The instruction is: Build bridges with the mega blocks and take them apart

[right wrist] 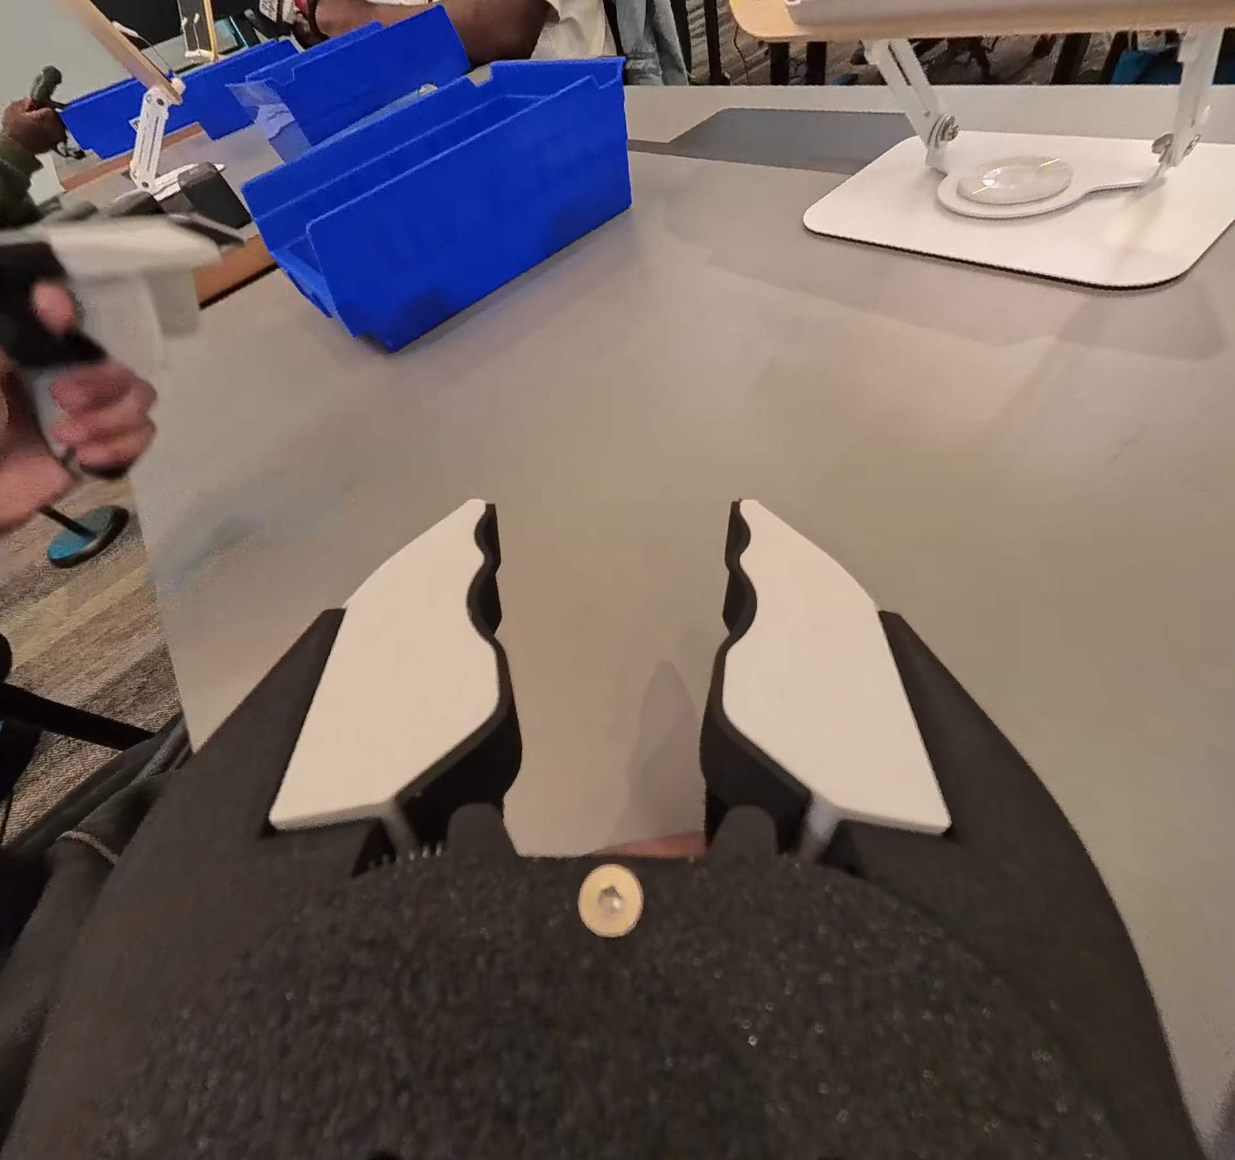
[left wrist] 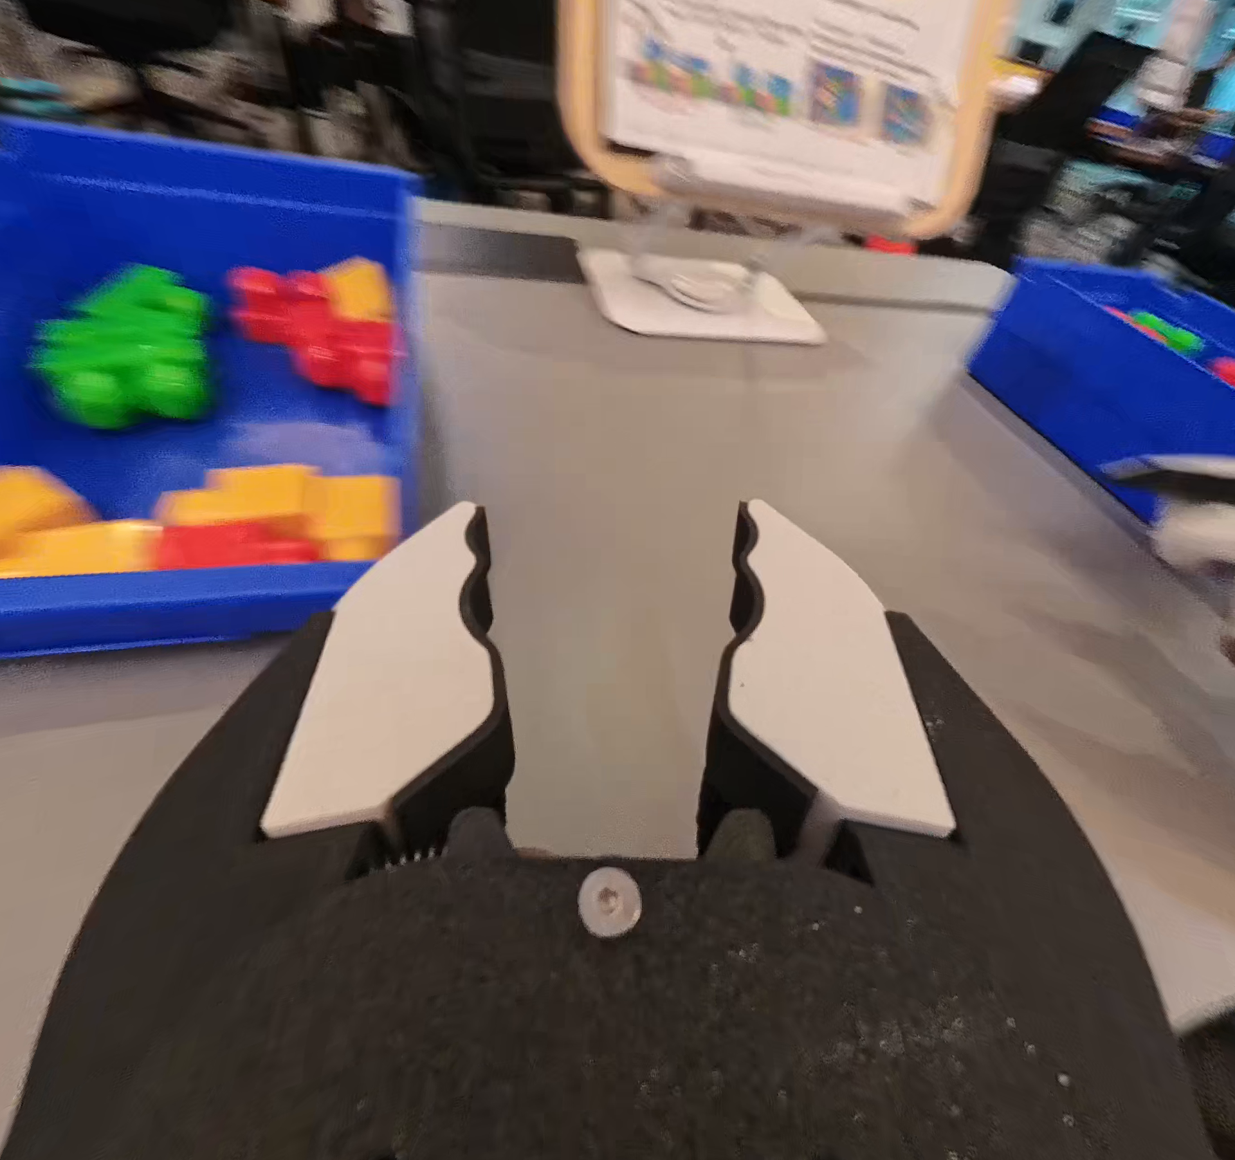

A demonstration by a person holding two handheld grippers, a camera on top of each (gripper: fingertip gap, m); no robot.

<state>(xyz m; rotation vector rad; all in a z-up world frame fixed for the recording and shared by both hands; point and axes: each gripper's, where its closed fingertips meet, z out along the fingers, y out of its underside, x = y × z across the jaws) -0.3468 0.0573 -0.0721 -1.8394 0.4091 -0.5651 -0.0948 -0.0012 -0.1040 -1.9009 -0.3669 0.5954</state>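
Hovering over bare grey table [left wrist: 668, 459], the left gripper [left wrist: 611, 513] has its white fingers spread with nothing between them. The right gripper [right wrist: 611, 509] is the same deal: fingers apart, empty, just grey tabletop showing in the gap.

Going outward from the left one: the mega blocks [left wrist: 314, 332] are in a blue bin [left wrist: 200, 600] just to its left. There's a green clump at the far left of the bin, red with a bit of yellow at the far right, and yellow and red pieces along the near wall. That view is pretty smeared, so I can't tell how many blocks there are or whether any are clicked together. Far ahead sits a white stand [left wrist: 702, 306] holding an instruction sheet in a light wooden frame [left wrist: 782, 58]. Over on the right edge is a second blue bin [left wrist: 1069, 379] with what looks like some green and red inside.

From the right gripper's view, a blue bin [right wrist: 441, 225] sits far left on the table, side wall facing the camera, contents hidden. The white stand base [right wrist: 1002, 225] is far right. At the left edge a hand [right wrist: 80, 413] grips the other gripper's handle, blurred. Beyond the table, more blue bins [right wrist: 200, 92] and another person's arm.
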